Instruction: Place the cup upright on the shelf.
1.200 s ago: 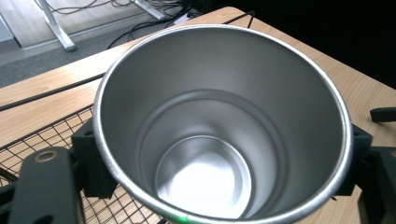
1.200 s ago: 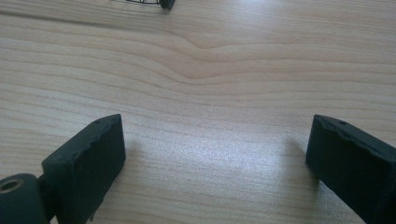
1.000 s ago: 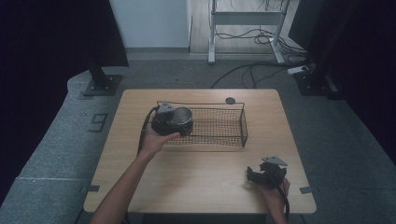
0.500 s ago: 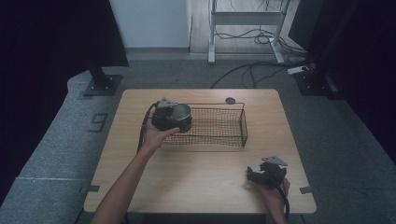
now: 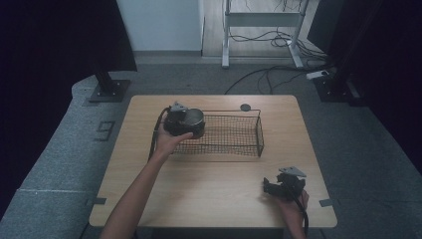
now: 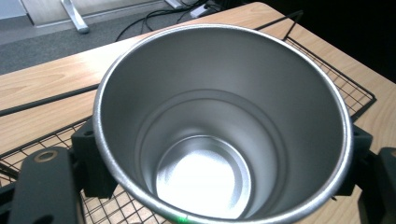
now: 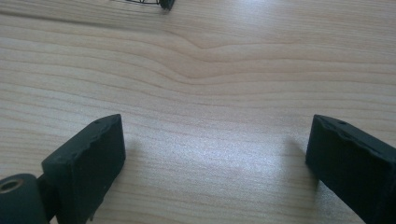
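Cup [image 6: 224, 130] — clamped by the left gripper [image 5: 175, 119] — has edged farther over the basket's [image 5: 249, 149] left end; release looks imminent. Right gripper [image 5: 283, 186] rests released, well apart.

A wooden table [image 5: 214, 199] is standing on grey carpet, bearing a black wire basket [image 5: 246, 144] toward its far side. The left gripper [image 5: 175, 121] is holding a metal cup [image 5: 194, 118] upright at the basket's left end, the left hand [image 5: 169, 142] and forearm reaching in from below. The right gripper [image 5: 271, 188] is resting near the table's near right corner, its cable trailing off the edge. A small dark disc [image 5: 245, 107] is lying beyond the basket.
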The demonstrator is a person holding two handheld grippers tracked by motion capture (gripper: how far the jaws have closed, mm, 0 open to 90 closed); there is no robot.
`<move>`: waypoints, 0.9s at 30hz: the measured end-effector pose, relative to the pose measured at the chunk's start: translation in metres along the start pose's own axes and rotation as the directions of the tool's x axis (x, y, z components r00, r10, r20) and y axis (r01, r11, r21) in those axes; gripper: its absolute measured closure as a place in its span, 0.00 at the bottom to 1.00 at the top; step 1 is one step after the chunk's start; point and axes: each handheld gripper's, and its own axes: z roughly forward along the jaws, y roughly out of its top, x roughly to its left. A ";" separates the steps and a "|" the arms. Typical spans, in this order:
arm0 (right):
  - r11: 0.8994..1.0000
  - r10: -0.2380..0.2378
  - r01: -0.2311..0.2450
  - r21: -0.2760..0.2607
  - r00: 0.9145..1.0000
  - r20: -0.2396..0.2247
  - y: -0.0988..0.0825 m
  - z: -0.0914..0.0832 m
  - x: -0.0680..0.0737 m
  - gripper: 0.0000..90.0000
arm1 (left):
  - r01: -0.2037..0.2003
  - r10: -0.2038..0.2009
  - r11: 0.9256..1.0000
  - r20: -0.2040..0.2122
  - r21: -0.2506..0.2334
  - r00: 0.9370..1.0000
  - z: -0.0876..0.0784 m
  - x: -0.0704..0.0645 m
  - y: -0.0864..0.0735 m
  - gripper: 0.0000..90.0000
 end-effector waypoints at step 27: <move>1.000 -0.002 0.002 -0.002 1.000 0.000 0.000 0.000 0.000 0.06 | 0.028 -0.027 0.997 -0.015 0.076 1.000 0.033 0.009 -0.019 0.21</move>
